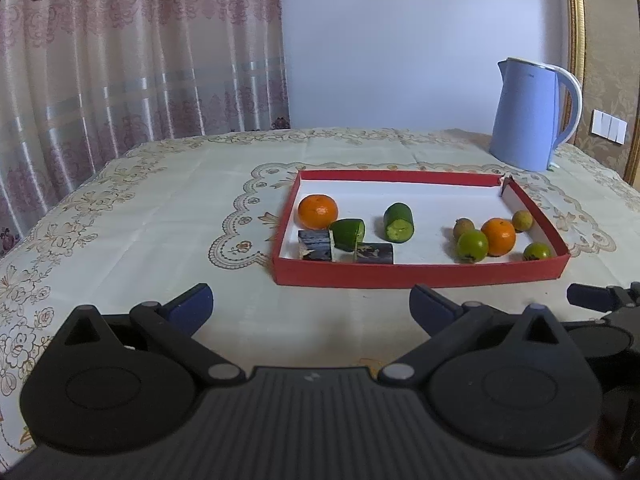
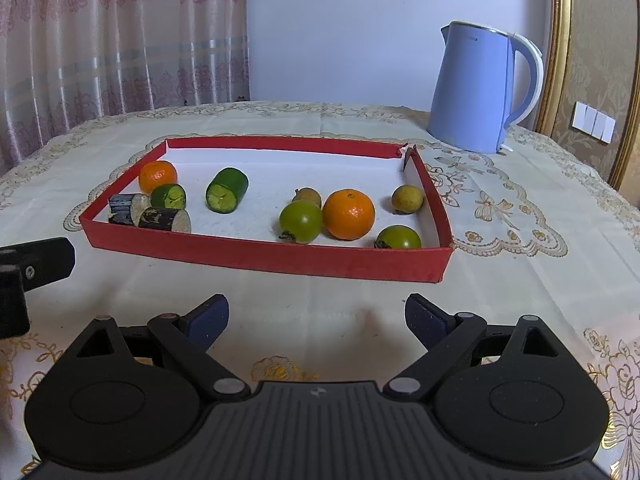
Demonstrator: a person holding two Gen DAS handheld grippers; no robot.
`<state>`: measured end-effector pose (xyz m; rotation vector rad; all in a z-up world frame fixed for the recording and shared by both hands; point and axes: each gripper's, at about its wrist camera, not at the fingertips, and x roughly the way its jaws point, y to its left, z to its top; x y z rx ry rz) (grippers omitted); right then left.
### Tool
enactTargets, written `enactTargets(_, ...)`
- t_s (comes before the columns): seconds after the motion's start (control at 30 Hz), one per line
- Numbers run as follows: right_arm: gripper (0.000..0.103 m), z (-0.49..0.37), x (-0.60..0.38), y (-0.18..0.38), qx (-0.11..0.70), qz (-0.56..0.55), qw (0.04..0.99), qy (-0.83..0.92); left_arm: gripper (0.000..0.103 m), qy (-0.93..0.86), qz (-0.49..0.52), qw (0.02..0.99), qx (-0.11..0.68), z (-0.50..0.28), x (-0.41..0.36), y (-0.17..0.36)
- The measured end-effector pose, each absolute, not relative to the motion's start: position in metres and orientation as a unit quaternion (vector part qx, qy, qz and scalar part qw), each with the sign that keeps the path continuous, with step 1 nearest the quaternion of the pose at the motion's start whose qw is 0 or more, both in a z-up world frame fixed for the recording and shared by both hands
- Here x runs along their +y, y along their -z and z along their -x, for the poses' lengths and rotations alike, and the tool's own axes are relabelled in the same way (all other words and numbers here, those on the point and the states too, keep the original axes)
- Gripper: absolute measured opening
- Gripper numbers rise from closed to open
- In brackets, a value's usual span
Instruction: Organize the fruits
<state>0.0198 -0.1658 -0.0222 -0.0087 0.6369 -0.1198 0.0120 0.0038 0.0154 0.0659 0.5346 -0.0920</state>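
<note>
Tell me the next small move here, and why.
Probably ease the right gripper forward over the tray's near wall toward the orange. Both grippers are open, empty and short of the tray, the left gripper included, and that orange sits nearest the right one, among the small green fruits.

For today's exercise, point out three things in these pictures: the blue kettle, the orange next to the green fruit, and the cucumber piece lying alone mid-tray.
Blue kettle (image 2: 472,92), right wrist view, on its body.
Orange (image 2: 348,214), right wrist view, on its rind.
Cucumber piece (image 1: 398,223), left wrist view, on its cut face's upper edge.
</note>
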Motion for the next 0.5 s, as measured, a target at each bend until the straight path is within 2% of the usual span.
enactTargets(0.5,0.096,-0.0215,-0.1643,0.0221,0.305,0.012,0.95,0.065,0.103,0.059,-0.034,0.964,0.256,-0.0113,-0.0006,-0.0139)
